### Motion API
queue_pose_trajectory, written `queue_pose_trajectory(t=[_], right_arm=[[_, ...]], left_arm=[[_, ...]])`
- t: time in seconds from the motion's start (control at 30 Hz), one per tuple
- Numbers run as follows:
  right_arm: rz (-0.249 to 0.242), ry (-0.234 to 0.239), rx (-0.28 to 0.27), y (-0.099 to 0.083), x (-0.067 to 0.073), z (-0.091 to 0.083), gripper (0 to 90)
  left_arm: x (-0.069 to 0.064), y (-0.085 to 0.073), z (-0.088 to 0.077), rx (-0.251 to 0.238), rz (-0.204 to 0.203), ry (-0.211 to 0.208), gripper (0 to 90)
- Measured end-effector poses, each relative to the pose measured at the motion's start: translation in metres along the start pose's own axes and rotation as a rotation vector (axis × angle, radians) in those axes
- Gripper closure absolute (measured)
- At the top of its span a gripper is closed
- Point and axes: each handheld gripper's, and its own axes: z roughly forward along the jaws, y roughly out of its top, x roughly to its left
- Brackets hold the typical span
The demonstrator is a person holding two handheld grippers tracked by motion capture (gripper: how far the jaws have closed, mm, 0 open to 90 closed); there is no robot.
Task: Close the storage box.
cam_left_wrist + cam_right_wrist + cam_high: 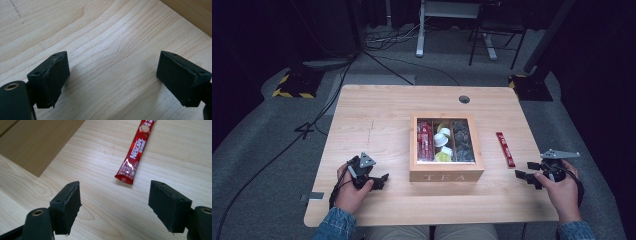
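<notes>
Right tongs [115,202] gaping, nearest the Nescafé stick [135,152] — just beyond, long axis near-to-far; left tongs [112,75] gaping — well apart.

Pale wood table [377,120] lying directly under the left fingers [52,75] and the right fingers [67,202]. Round cable hole [464,99] well beyond both, by the far edge. Farther off, past the left fingers: grey carpet [262,130], black cables [382,65], yellow-and-black striped base [292,85].
</notes>
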Motion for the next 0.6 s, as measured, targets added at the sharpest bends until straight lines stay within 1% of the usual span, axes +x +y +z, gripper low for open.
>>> queue_pose_trajectory(t=[0.07,0.1,0.13,0.2,0.23,0.27,0.37,0.6], right_arm=[[0.012,0.005,-0.004,-0.006,-0.002,0.004,26.0],[0.012,0.005,-0.004,-0.006,-0.002,0.004,26.0],[0.017,0.013,-0.007,-0.011,-0.003,0.007,26.0],[0.023,0.017,-0.013,-0.016,-0.002,0.010,26.0],[0.023,0.017,-0.013,-0.016,-0.002,0.010,26.0],[0.020,0.020,-0.016,-0.021,-0.002,0.014,26.0],[0.007,0.014,-0.008,-0.026,-0.003,0.018,26.0],[-0.012,-0.003,-0.032,-0.030,-0.004,0.024,24.7]], left_arm=[[0.000,0.000,0.000,0.003,0.001,-0.001,11.6],[0.000,0.000,0.000,0.003,0.001,-0.001,11.6],[0.000,0.000,0.000,0.003,0.001,-0.001,11.6],[0.000,0.000,0.000,0.002,0.001,0.000,11.7],[0.000,0.000,0.000,0.002,0.001,0.000,11.7],[0.000,0.000,0.000,0.001,0.001,0.000,11.7],[0.000,0.000,0.000,-0.002,-0.002,0.000,11.7],[0.000,0.000,0.000,0.001,-0.001,0.000,11.6]])
